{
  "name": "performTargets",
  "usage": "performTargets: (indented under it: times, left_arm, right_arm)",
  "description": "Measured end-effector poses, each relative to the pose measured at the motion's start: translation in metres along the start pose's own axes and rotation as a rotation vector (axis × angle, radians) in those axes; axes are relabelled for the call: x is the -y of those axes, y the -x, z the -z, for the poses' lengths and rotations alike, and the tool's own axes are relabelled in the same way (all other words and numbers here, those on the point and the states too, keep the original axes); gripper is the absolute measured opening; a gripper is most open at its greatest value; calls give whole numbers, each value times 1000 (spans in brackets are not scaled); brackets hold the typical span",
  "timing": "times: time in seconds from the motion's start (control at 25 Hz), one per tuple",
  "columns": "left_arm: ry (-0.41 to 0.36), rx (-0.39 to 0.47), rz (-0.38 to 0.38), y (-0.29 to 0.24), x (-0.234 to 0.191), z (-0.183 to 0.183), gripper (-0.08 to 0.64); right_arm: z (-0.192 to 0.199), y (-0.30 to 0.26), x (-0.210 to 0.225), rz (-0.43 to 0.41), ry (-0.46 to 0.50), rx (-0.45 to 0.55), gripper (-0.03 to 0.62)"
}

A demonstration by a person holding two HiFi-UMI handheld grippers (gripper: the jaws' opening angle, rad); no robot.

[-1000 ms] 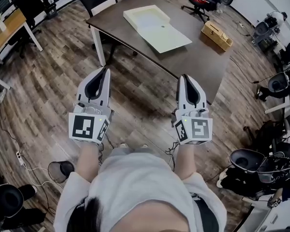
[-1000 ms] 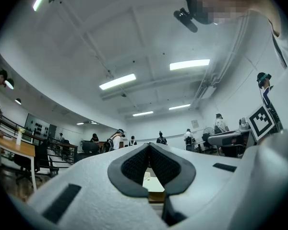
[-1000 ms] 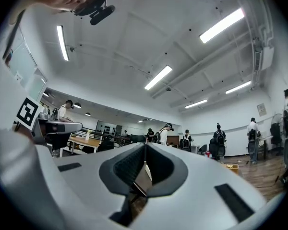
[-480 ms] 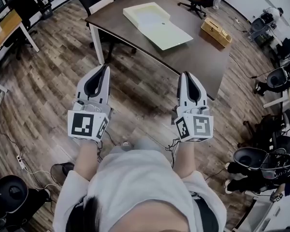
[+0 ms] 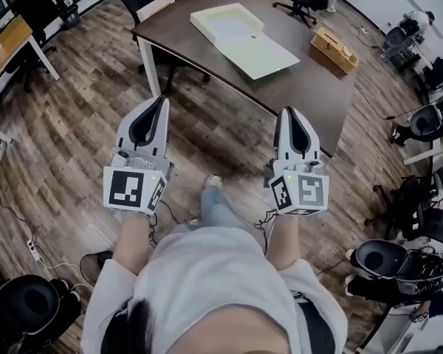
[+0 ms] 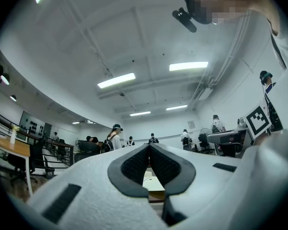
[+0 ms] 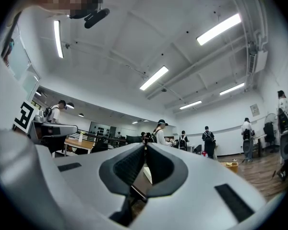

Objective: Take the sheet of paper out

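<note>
As we step toward the table [image 5: 310, 94], a leg and shoe [image 5: 213, 184] show between our arms where half a second ago only a knee showed, and the table edge lies a little nearer than a second ago. Nearest us, the left gripper [image 5: 162, 100] and right gripper [image 5: 289, 110] hang over the wood floor [image 5: 74, 139], both with jaws pressed together and nothing between them. Farther on, a pale open case [image 5: 264, 54] lies on the tabletop; the whiter patch in its tray half may be the sheet of paper [image 5: 227, 25], though from this height we cannot be sure. A wooden box [image 5: 334, 50] sits near the table's right edge. Only the left gripper view and right gripper view show the touching pads [image 6: 137, 164] up close, the ceiling lights [image 6: 116, 80] and people [image 7: 160, 131] standing across the room.
</note>
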State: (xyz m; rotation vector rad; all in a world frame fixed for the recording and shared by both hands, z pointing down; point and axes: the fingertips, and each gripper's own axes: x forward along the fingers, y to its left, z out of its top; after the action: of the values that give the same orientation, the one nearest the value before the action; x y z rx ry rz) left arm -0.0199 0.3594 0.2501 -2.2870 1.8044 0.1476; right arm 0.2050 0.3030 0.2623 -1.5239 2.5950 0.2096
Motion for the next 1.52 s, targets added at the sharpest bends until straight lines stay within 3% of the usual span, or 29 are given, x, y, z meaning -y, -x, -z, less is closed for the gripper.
performTargets:
  times: [0.8, 1.52]
  left_arm:
    - [3, -11, -44, -157, -62, 41, 9]
    - [-21, 3, -39, -283, -64, 68, 9]
  right_arm:
    - [33, -174, 59, -69, -16, -9, 20]
    - [60, -281, 129, -122, -46, 2, 20]
